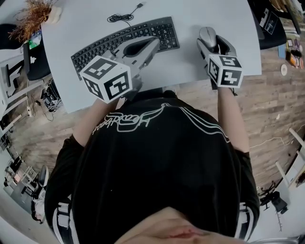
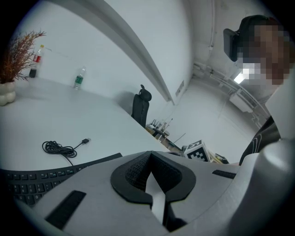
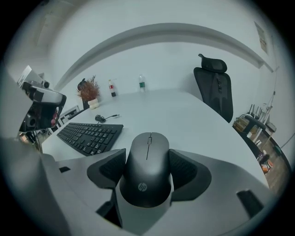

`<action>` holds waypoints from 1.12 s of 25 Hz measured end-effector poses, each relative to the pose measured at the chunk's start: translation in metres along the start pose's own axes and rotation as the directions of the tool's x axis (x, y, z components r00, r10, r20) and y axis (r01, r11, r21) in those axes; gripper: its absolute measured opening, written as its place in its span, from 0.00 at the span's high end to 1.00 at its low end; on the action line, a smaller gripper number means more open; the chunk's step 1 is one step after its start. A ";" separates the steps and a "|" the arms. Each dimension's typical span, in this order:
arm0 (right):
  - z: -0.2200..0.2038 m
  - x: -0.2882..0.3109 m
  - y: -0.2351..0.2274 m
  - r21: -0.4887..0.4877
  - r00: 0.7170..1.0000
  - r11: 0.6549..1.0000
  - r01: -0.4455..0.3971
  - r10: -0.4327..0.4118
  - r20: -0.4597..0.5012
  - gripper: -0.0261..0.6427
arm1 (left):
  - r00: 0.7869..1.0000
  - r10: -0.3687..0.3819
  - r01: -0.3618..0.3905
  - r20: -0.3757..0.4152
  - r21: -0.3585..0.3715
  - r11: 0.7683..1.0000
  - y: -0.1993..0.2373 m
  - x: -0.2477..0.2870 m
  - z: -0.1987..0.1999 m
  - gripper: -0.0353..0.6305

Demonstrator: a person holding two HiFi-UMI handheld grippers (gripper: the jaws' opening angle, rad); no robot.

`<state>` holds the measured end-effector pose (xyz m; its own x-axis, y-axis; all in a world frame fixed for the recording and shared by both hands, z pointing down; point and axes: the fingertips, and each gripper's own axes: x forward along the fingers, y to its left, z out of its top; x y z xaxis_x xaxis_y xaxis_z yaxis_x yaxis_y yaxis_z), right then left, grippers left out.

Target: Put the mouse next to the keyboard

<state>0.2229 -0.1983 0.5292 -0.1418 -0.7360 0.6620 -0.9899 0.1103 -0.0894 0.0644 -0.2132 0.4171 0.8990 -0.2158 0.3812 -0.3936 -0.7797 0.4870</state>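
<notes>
White surface (image 1: 186, 64) nearest: my right gripper's (image 1: 213, 44) jaws clamp the mouse (image 3: 146, 156), just right of the keyboard (image 1: 95, 50). Whether it's resting or lifted, I can't tell. I judge placement is underway; next, settle it and open. The left gripper's (image 1: 151, 45) jaws are closed on nothing, over the keys.

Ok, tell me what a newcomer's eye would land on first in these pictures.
The black mouse clamped between the jaws of the right tool, just right of the black keyboard on the white table, grabs the eye first. Next come the bold square-marker cubes on both tools, and the left tool hovering shut and empty over the keyboard's near edge.
</notes>
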 end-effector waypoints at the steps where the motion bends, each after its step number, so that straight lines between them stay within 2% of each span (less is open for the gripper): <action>1: -0.001 0.002 0.000 0.002 1.000 1.000 0.002 -0.002 -0.007 0.56 | 1.000 0.001 -0.001 0.002 -0.005 1.000 0.001 -0.001 -0.001 0.94; 16: -0.027 0.020 0.000 -0.022 0.992 1.000 0.011 -0.014 -0.129 0.56 | 0.999 0.037 -0.035 0.035 -0.056 0.998 0.009 -0.019 -0.008 0.94; 28: -0.028 0.023 0.002 -0.060 0.980 0.998 0.012 -0.023 -0.196 0.56 | 0.994 0.078 -0.071 0.076 -0.085 0.994 -0.002 -0.030 -0.017 0.94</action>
<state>0.2177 -0.1968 0.5651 -0.1145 -0.5932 0.7968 -0.9892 0.1418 -0.0366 0.0353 -0.1953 0.4181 0.8778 -0.3198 0.3566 -0.4714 -0.7095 0.5239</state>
